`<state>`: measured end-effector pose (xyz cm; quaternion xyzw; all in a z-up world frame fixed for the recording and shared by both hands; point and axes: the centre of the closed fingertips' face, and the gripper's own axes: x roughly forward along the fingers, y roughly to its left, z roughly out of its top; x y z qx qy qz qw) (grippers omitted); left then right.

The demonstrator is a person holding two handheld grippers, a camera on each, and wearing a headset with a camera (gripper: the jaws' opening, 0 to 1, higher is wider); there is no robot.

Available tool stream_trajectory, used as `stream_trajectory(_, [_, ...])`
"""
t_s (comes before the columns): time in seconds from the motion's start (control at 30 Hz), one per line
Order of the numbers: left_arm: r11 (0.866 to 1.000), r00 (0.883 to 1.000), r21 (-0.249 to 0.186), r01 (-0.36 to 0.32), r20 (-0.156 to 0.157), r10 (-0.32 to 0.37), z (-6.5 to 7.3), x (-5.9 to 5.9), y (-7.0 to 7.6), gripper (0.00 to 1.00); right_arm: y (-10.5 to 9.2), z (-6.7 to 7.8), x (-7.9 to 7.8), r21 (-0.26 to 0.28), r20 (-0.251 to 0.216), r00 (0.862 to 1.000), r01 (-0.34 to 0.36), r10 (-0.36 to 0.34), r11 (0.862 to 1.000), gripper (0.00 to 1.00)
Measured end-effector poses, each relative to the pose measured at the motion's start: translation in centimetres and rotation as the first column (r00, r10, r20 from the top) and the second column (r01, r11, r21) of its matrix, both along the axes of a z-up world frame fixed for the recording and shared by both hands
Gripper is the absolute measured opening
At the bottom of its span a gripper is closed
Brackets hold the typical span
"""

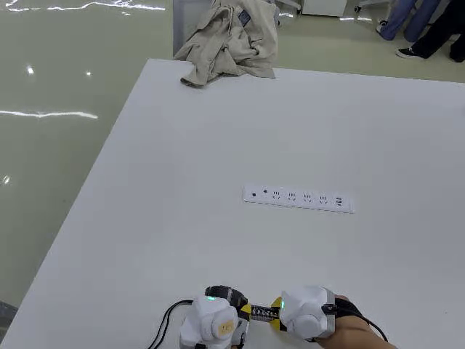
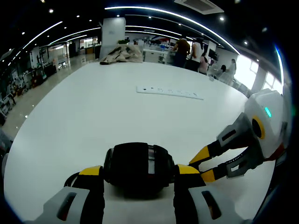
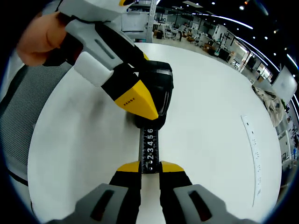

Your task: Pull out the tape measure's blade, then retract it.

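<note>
Tabletop (image 1: 182,182), white, holds tape measure (image 2: 135,165), power strip (image 1: 298,198), cloth (image 1: 229,36).

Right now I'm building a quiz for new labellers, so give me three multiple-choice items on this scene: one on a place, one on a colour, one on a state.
1. Where does the power strip lie?
A. flat on the table, near its middle
B. on a shelf
C. in a drawer

2. What colour is the tape measure's case?
A. red
B. black
C. white

3. How is the blade?
A. fully wound in
B. torn off the case
C. out a short way, pinched by the right gripper

Key:
1 A, the head view shows it mid-table.
2 B, it sits black between the left gripper's yellow tips.
3 C, printed numbers show between case and jaws.
</note>
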<state>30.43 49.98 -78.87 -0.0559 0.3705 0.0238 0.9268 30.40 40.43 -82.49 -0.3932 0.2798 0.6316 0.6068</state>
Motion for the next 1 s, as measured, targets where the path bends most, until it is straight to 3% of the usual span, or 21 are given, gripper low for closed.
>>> stream_trajectory(1.0, [1.000,1.000,0.000,0.011,-0.014,-0.011,0.0,0.2,0.0,0.57,1.9,0.1,-0.3,0.010,-0.020,1.000,-0.005,0.005,1.000,0.14])
